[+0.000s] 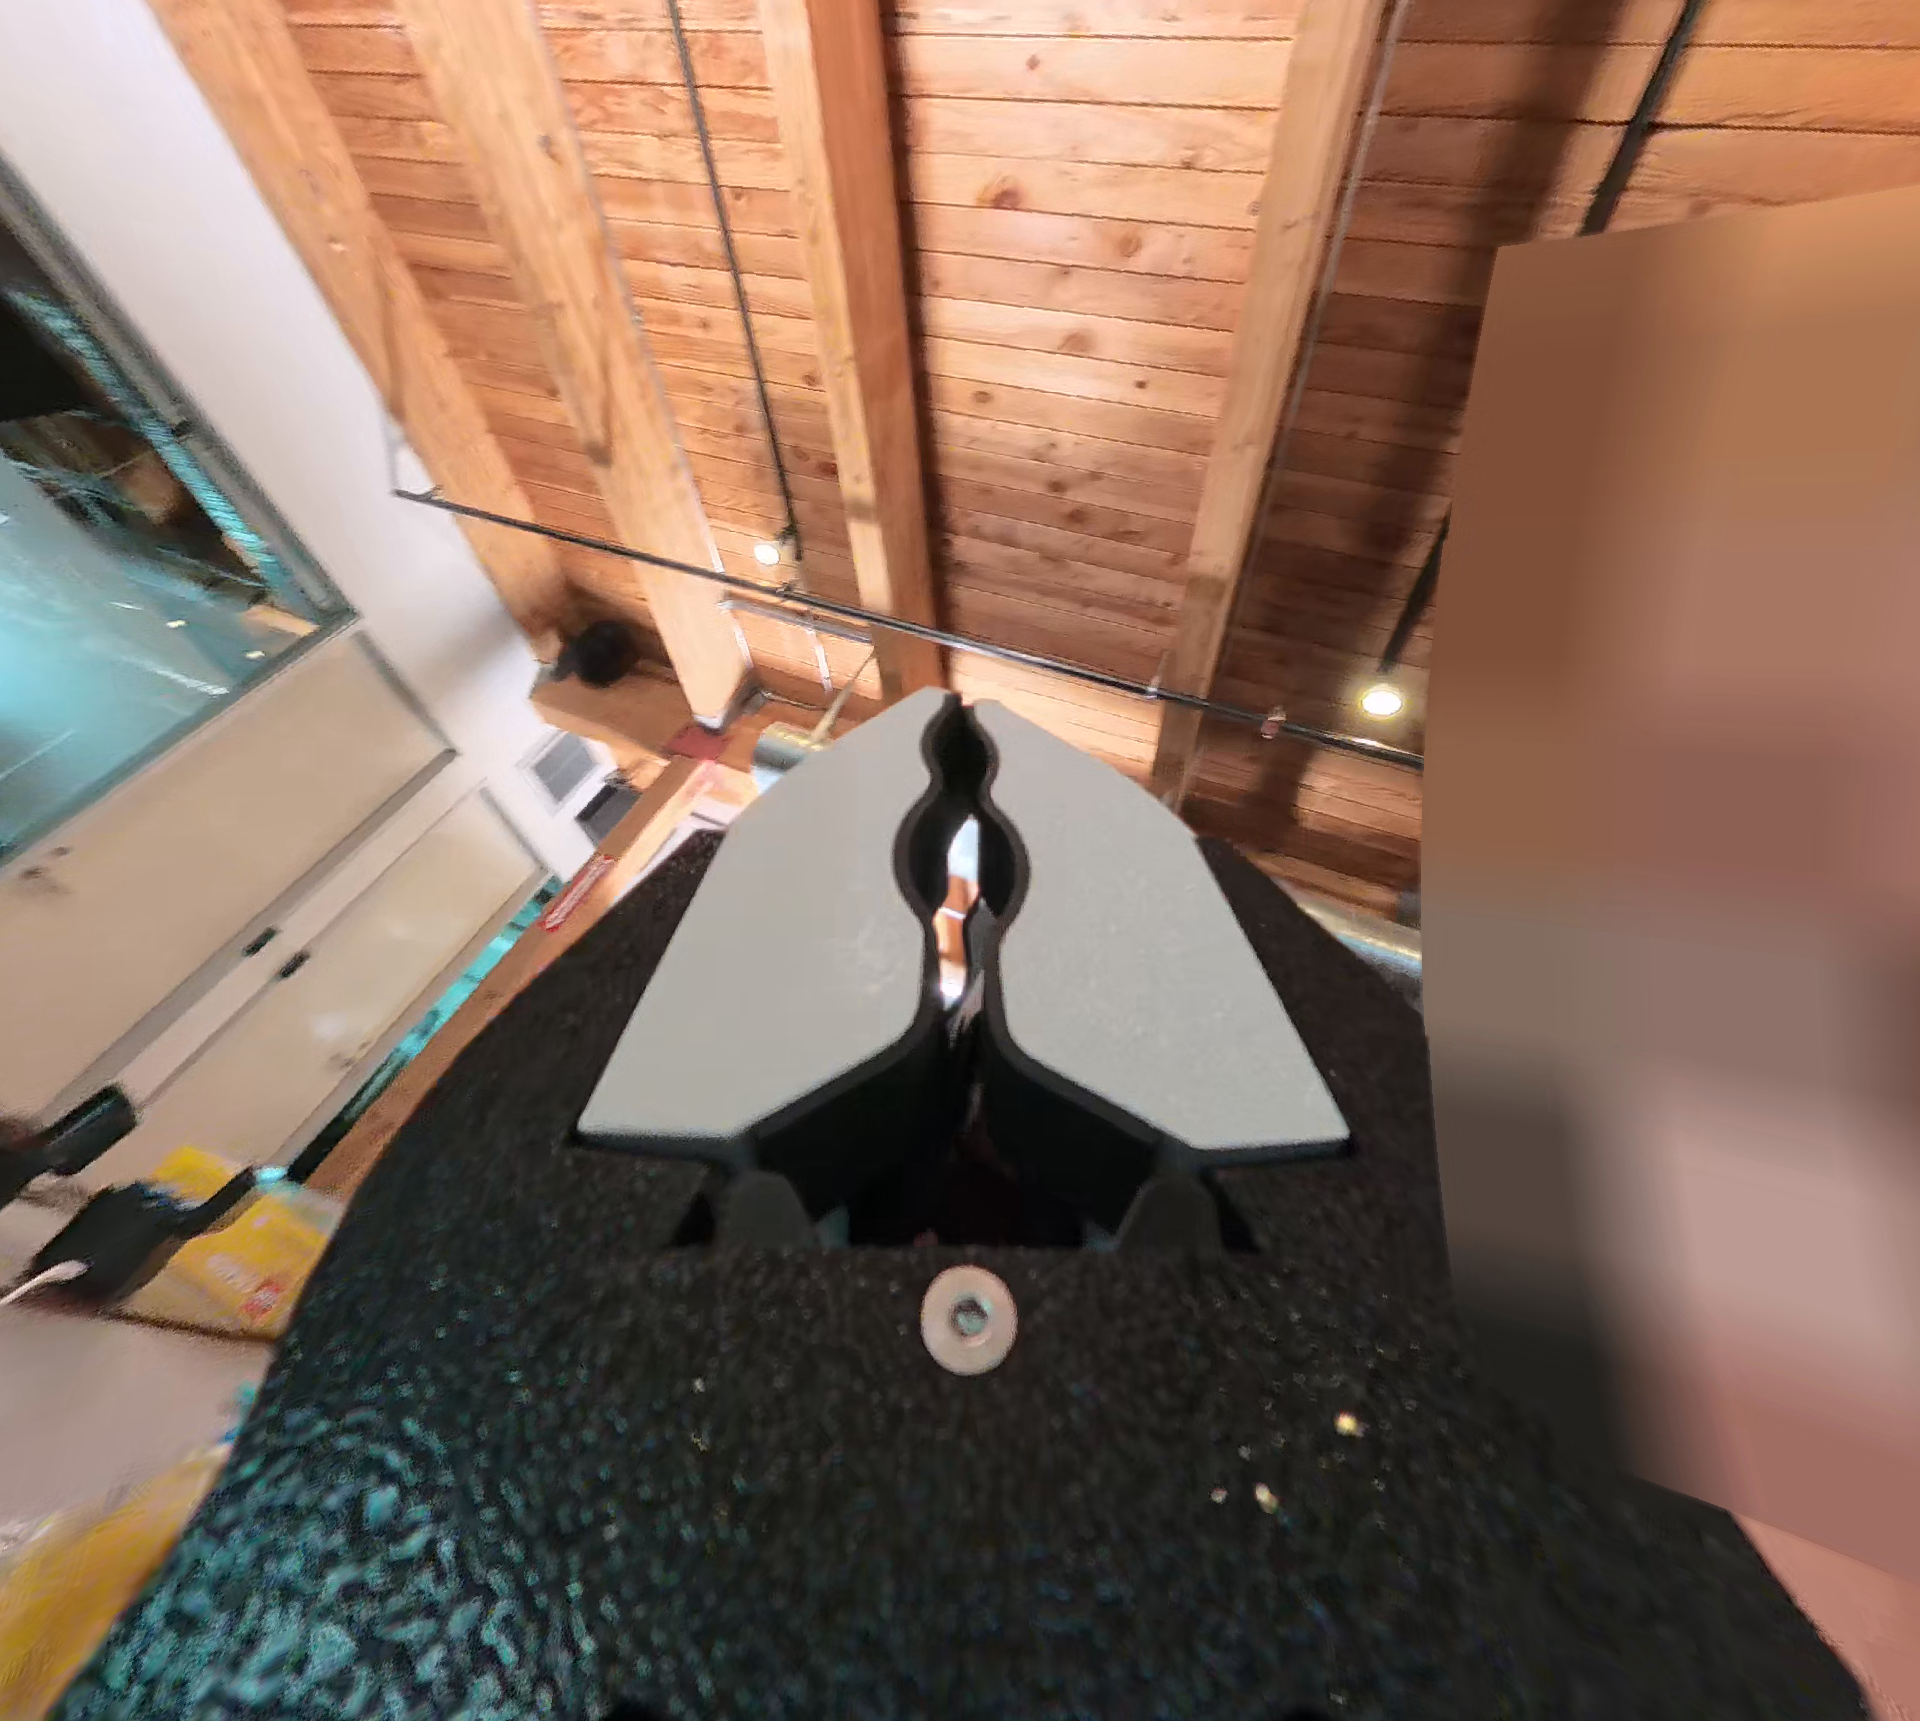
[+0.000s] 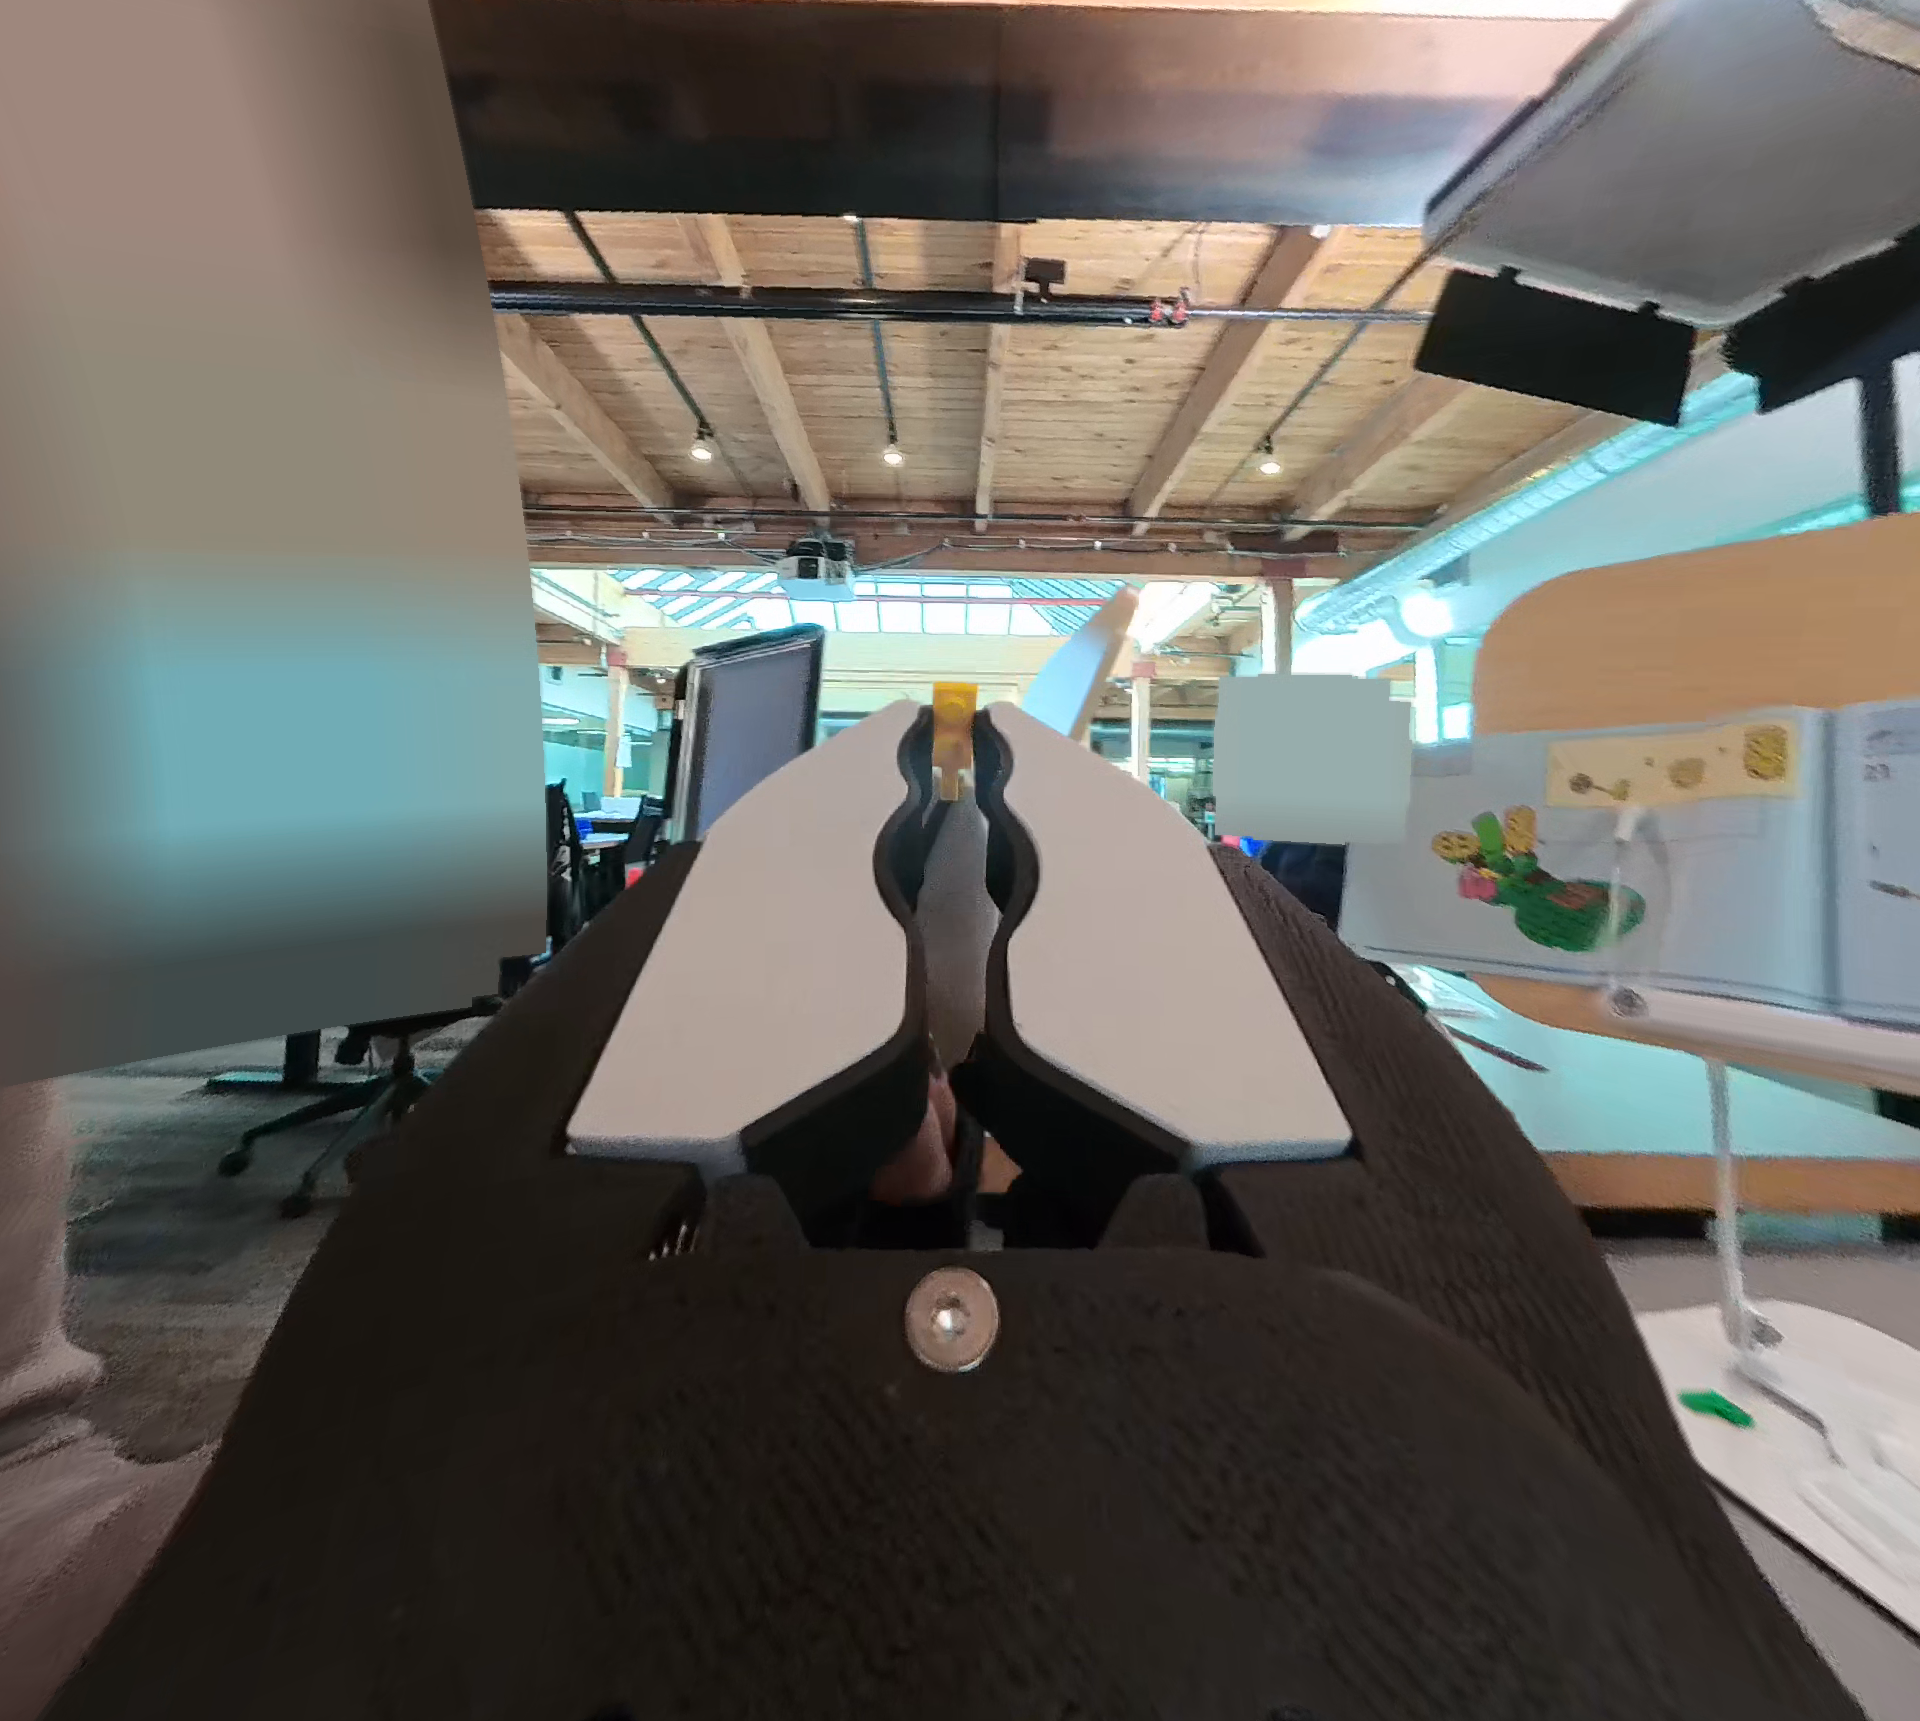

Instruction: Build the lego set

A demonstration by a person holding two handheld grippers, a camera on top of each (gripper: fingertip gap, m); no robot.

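A small yellow lego piece (image 2: 953, 729) sits pinched at the tips of the right gripper (image 2: 954, 715), raised off the table; the left gripper (image 1: 962, 707), closed and empty, points ceilingward. Keeping the pinch steady while consulting the instruction booklet (image 2: 1621, 840) seems wise.

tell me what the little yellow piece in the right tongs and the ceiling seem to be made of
Yellow piece: likely moulded plastic, smooth and slightly glossy, with even colour and crisp edges; it is pinched at the tip of the right tongs. Ceiling: wood, seemingly unpainted, with visible grain, knots and plank seams between heavier beams.
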